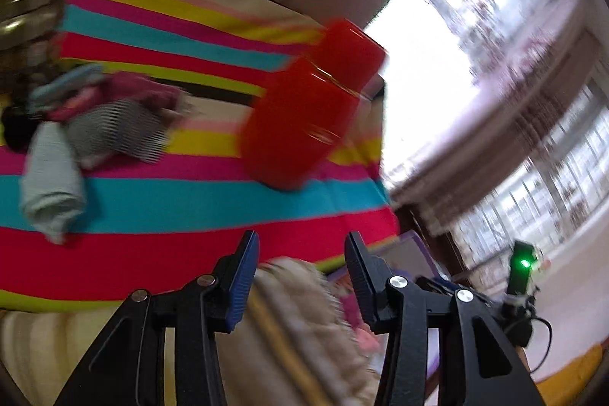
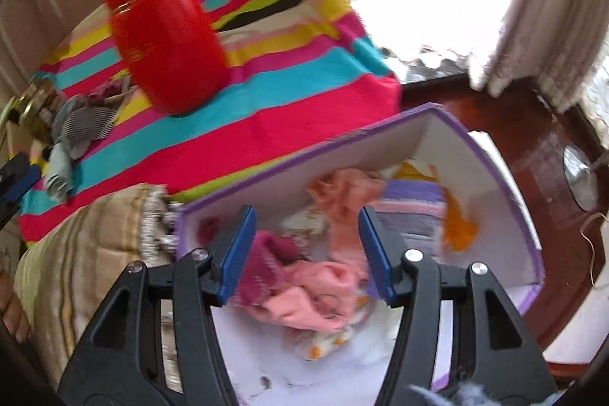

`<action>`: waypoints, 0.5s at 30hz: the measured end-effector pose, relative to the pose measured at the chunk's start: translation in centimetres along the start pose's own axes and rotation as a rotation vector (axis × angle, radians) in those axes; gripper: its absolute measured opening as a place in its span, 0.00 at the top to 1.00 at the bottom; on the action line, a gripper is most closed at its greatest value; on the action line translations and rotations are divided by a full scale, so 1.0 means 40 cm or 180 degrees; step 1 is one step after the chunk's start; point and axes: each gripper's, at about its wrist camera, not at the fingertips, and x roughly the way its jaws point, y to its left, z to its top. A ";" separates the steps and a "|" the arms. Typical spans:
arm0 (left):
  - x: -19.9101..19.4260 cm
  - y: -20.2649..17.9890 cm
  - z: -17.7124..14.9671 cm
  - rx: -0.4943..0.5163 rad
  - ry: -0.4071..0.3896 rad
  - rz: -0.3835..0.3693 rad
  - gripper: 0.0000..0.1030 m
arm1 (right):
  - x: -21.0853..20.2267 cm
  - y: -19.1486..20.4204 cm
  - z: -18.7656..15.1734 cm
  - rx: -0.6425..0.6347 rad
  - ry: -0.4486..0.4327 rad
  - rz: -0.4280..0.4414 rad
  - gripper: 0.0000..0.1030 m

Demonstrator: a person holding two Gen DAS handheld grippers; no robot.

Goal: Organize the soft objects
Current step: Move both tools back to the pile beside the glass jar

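Observation:
A heap of small soft cloths lies on the striped blanket: a pale blue roll, a black-and-white striped piece and a maroon one. My left gripper is open and empty above the blanket's near edge, to the right of the heap. My right gripper hangs open over a white box with a purple rim. In the box lie pink and maroon cloths, an orange one and a purple striped one. The pads touch nothing. The heap also appears at the far left.
A red lidded container stands on the blanket between the heap and the box. A beige quilted cushion borders the box on the left. A dark wooden surface with a metal disc lies to the right.

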 end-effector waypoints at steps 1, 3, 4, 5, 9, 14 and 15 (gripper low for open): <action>-0.014 0.029 0.008 -0.0064 -0.0045 0.0059 0.53 | 0.001 0.018 0.001 -0.0043 -0.0001 0.0036 0.42; -0.037 0.089 0.021 -0.0209 -0.0135 0.0173 0.53 | 0.007 0.063 0.008 -0.0153 0.0002 0.0113 0.42; -0.049 0.116 0.025 -0.0270 -0.0174 0.0221 0.53 | 0.010 0.081 0.011 -0.0191 0.0005 0.0137 0.42; -0.062 0.143 0.030 -0.0336 -0.0212 0.0271 0.53 | 0.014 0.108 0.015 -0.0247 0.0015 0.0176 0.42; -0.109 0.252 0.048 -0.0618 -0.0344 0.0459 0.53 | 0.024 0.183 0.025 -0.0429 0.0028 0.0281 0.42; -0.152 0.350 0.064 -0.0862 -0.0469 0.0611 0.53 | 0.035 0.270 0.045 -0.0619 0.0041 0.0386 0.42; -0.156 0.368 0.068 -0.0908 -0.0489 0.0625 0.53 | 0.037 0.289 0.049 -0.0657 0.0044 0.0408 0.42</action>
